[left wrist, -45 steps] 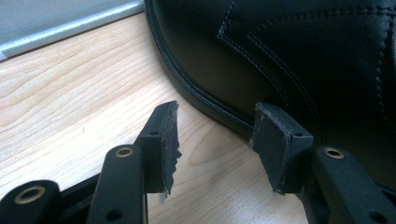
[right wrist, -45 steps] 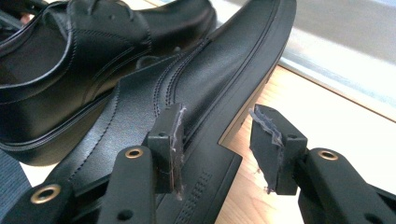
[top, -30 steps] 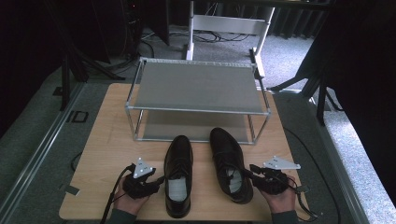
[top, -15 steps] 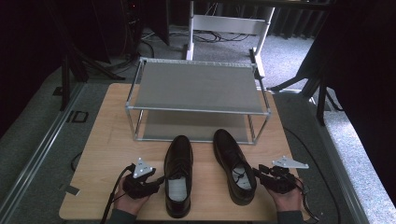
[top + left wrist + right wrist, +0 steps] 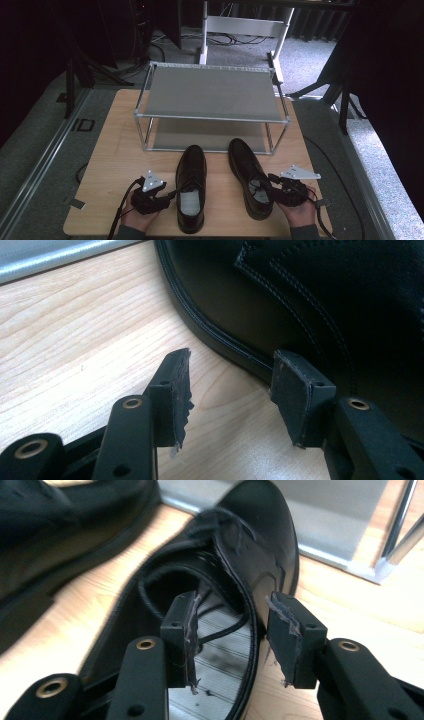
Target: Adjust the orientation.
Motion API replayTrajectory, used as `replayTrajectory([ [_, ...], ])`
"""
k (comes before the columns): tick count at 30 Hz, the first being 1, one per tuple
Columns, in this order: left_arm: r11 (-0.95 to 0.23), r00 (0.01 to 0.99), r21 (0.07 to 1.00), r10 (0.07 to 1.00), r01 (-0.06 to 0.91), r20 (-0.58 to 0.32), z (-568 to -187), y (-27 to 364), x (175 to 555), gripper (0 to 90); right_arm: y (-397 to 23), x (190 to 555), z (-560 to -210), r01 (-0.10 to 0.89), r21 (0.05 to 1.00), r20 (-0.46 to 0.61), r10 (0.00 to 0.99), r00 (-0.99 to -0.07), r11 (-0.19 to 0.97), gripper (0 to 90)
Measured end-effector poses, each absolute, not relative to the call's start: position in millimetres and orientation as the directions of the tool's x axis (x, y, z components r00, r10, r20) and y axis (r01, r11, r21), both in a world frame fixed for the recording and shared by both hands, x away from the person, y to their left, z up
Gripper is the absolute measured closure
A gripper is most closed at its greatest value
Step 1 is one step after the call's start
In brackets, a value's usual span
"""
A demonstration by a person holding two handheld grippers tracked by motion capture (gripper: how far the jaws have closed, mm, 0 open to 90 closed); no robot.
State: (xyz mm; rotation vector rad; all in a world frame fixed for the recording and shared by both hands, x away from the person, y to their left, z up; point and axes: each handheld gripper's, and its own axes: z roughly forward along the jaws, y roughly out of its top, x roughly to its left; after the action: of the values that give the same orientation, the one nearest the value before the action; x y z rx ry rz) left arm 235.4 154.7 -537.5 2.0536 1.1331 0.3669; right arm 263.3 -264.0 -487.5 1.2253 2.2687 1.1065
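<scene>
Two black leather lace-up shoes lie on the wooden table [image 5: 120,150], toes toward the rack. My left gripper [image 5: 169,197] rests beside the left shoe [image 5: 191,187]; in the left gripper view it [image 5: 230,385] is open, with bare wood between the pads and the shoe's sole edge [image 5: 225,340] just beyond. My right gripper [image 5: 269,191] straddles the right shoe [image 5: 250,175] at its collar. In the right gripper view its jaws [image 5: 232,630] have just been opening, one pad inside the shoe [image 5: 260,535] and one outside, neither pressing the side wall.
A two-shelf metal rack [image 5: 210,95] with grey mesh shelves stands at the back of the table, its lower shelf [image 5: 210,135] just past the shoe toes. The right gripper view also shows the left shoe [image 5: 65,515]. Dark stands and cables surround the table.
The right hand and its gripper have shifted slightly to the right, and the right shoe's heel lies a touch nearer the front edge. The left gripper and left shoe have stayed put.
</scene>
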Motion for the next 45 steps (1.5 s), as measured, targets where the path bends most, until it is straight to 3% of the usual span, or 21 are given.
replayTrajectory([
  [10,-0.319,0.569,0.726,0.814,0.609,-0.120,-539,152,236,52.9,-264,278,-500,0.589,0.739,0.071,0.832,-0.551,0.327,62.6],
  [21,-0.289,0.591,0.726,0.782,0.625,-0.198,-542,147,236,64.6,-269,281,-500,0.588,0.743,0.089,0.823,-0.561,0.320,70.6],
  [35,-0.334,0.681,0.733,0.693,0.593,-0.236,-545,108,239,63.2,-268,279,-499,0.560,0.755,0.061,0.814,-0.577,0.340,77.4],
  [45,-0.343,0.701,0.735,0.669,0.585,-0.246,-546,101,243,62.6,-259,287,-497,0.530,0.771,0.043,0.802,-0.596,0.352,78.6],
])
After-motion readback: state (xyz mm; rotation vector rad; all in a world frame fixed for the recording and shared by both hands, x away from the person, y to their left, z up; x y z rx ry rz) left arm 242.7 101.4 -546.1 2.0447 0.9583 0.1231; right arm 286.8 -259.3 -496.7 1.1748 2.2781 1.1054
